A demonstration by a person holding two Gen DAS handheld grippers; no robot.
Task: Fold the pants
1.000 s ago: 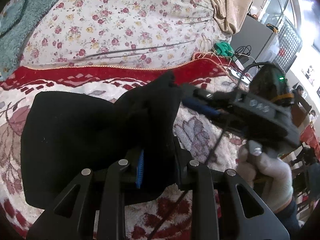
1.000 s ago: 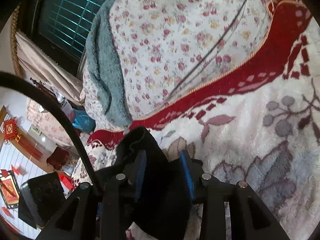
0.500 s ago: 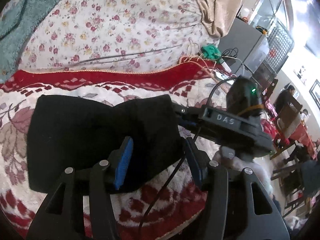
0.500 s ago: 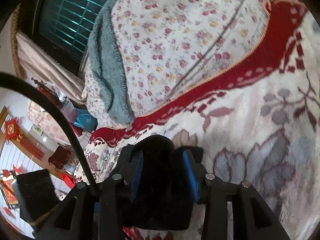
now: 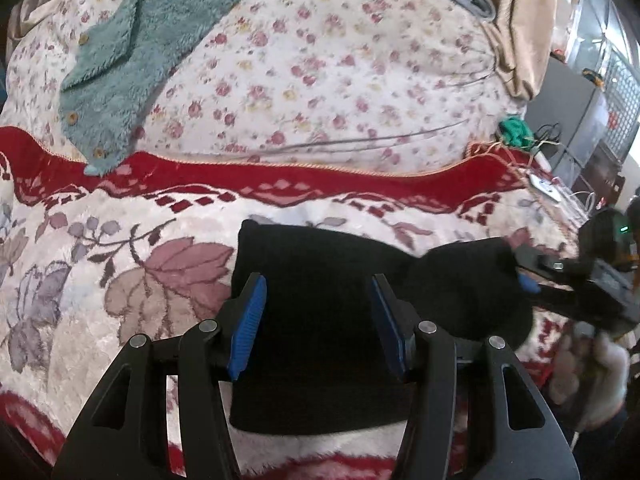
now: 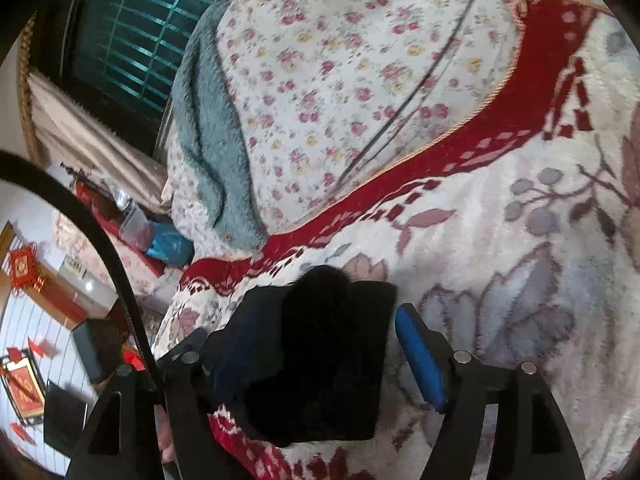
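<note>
The black pants [image 5: 320, 280] lie folded into a compact block on the red and white floral blanket [image 5: 120, 248]. My left gripper [image 5: 318, 320] is open, its blue pads on either side of the block's near part, holding nothing. My right gripper [image 6: 320, 352] is open over the same pants [image 6: 320, 360]; its right blue pad [image 6: 420, 360] shows, its left pad is hidden by a raised hump of black cloth. In the left wrist view the right gripper [image 5: 528, 284] sits at the pants' right end, where the cloth still bulges up.
A floral quilt [image 5: 320, 80] and a teal fleece garment [image 5: 132, 60] lie beyond the blanket's red border. Cables and a green object [image 5: 516, 130] sit at the far right. The bed's left edge, boxes and a blue bag [image 6: 168, 244] show in the right wrist view.
Both grippers have opened and let go of the pants. The lifted cloth has dropped onto the blanket as a folded block. The left gripper has drawn back.
</note>
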